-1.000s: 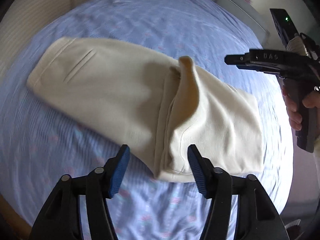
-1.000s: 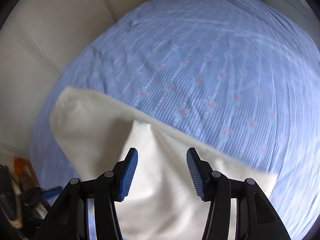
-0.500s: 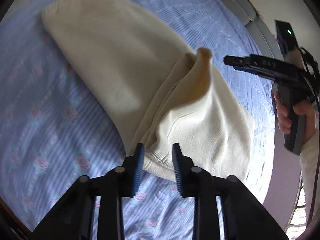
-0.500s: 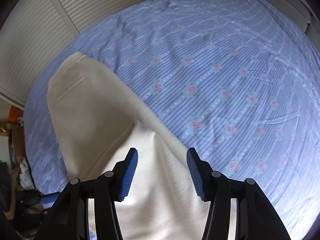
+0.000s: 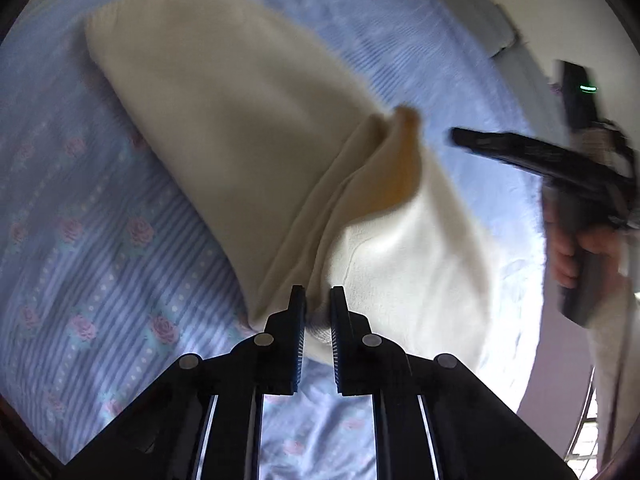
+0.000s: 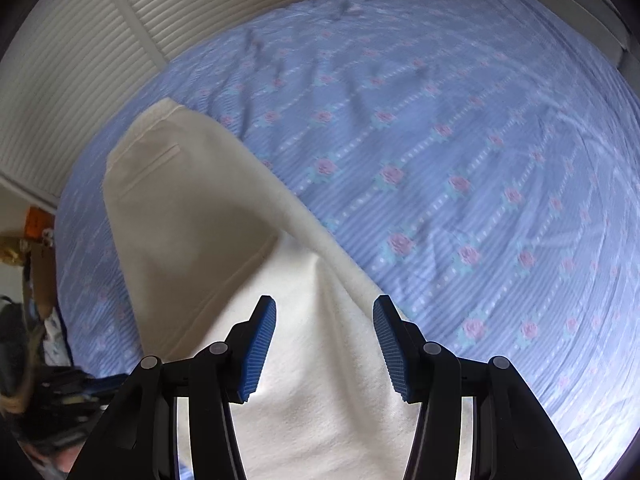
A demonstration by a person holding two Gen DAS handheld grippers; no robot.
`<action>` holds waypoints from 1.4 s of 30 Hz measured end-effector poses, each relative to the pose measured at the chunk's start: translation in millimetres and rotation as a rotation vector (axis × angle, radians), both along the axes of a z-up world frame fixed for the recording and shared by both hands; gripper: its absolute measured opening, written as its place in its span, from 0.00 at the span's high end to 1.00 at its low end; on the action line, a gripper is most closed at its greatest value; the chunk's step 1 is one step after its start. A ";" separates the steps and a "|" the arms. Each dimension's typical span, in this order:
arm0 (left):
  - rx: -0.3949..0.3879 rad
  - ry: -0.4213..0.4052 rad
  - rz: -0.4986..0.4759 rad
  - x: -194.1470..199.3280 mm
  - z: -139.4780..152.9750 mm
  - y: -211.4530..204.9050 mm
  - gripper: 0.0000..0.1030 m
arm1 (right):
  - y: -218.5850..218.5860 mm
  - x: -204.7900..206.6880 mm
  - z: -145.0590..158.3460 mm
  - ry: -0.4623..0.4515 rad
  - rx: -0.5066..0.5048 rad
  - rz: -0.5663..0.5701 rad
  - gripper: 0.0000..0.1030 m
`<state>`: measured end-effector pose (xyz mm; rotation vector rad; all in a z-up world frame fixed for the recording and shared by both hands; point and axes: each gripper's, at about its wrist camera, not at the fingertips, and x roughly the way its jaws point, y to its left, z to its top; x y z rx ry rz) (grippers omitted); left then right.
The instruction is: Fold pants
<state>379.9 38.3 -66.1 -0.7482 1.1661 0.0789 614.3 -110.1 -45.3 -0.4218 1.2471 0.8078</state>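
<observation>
Cream pants [image 5: 240, 128] lie folded over on a blue flowered bedsheet [image 5: 100, 260], with a raised fold running down the middle. My left gripper [image 5: 318, 300] is at the near edge of the pants; its jaws are closing and a bunched hem edge is pinched between the pads. In the right wrist view the pants [image 6: 192, 240] stretch up and left, waistband end farthest away. My right gripper [image 6: 324, 320] hovers open over the near part of the cloth, and nothing is gripped in it. It also shows side-on at the right of the left wrist view, held by a hand [image 5: 568, 256].
The bedsheet [image 6: 440, 140] spreads wide to the right of the pants. White louvred doors [image 6: 100, 40] stand beyond the bed's far left side. Clutter, including an orange box [image 6: 36, 224], sits off the bed's left edge. A pale bed frame edge [image 5: 500, 24] runs at the upper right.
The left gripper dropped toward the pants' near edge, rolled, and its jaws narrowed from wide apart to pinching the cloth. The right gripper rolled and shifted a little, jaws unchanged.
</observation>
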 end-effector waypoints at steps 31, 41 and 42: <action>-0.026 0.031 -0.035 -13.7 -42.6 10.2 0.58 | 85.3 1.1 -19.1 0.013 -0.161 0.284 0.49; -0.011 0.017 -0.039 -2.3 -48.5 8.7 0.58 | 145.0 -17.6 -72.0 0.037 -0.502 0.375 0.50; -0.016 0.023 -0.035 -1.9 -51.0 9.1 0.58 | 142.6 -17.4 -73.9 0.011 -0.540 0.378 0.50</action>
